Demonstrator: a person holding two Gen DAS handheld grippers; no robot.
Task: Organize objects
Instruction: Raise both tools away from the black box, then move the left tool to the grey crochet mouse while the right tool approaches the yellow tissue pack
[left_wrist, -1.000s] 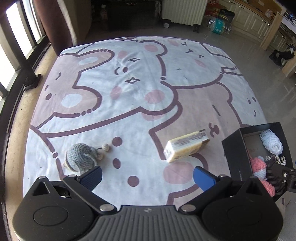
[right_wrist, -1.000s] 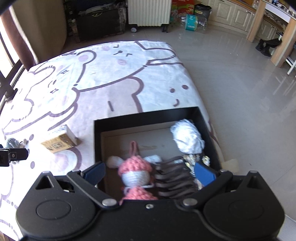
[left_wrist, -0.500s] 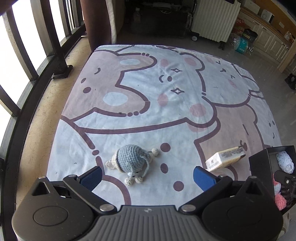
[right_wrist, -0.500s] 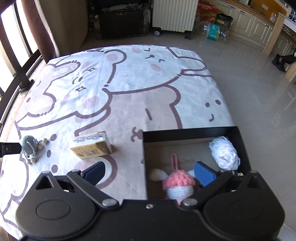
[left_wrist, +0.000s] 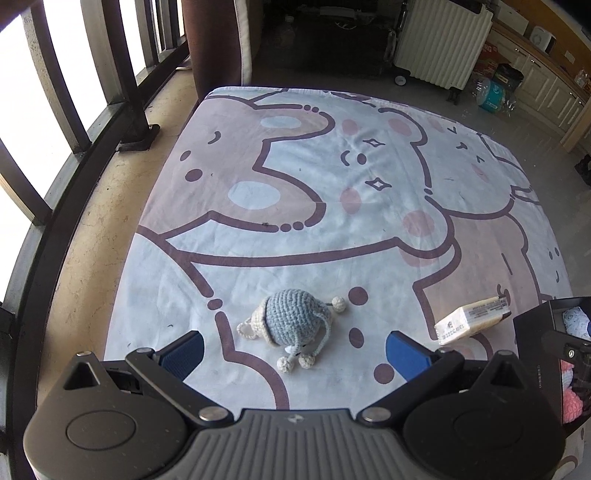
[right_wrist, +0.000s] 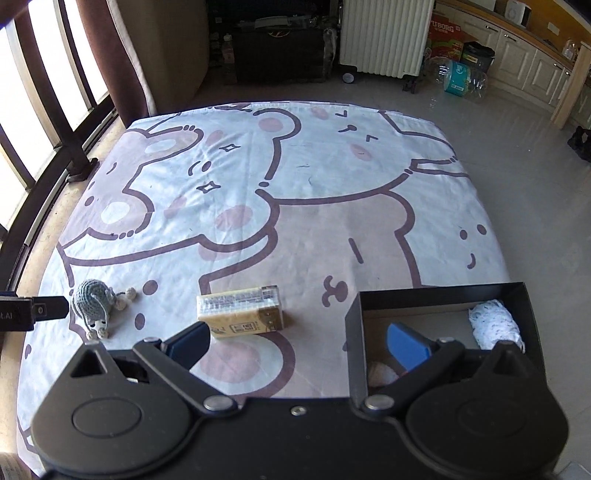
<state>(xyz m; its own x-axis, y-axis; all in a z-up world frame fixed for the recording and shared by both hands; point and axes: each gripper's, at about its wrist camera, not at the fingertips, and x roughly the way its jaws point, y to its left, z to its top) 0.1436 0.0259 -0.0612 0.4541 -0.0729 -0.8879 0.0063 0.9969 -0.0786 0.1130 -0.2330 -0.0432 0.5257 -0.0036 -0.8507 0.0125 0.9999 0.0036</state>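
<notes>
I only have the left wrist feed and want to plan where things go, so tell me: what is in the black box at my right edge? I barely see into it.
Observer: The right wrist view looks into the black box: a white crocheted piece lies in its far right corner.
Operator: Where is the right gripper?
Observer: The right gripper is open and straddles the box's left wall, with one blue finger inside the box and the other outside over the cloth.
Operator: Is the tan packet touching the box?
Observer: No. The tan packet lies apart from the box, with bare printed cloth between them.
</notes>
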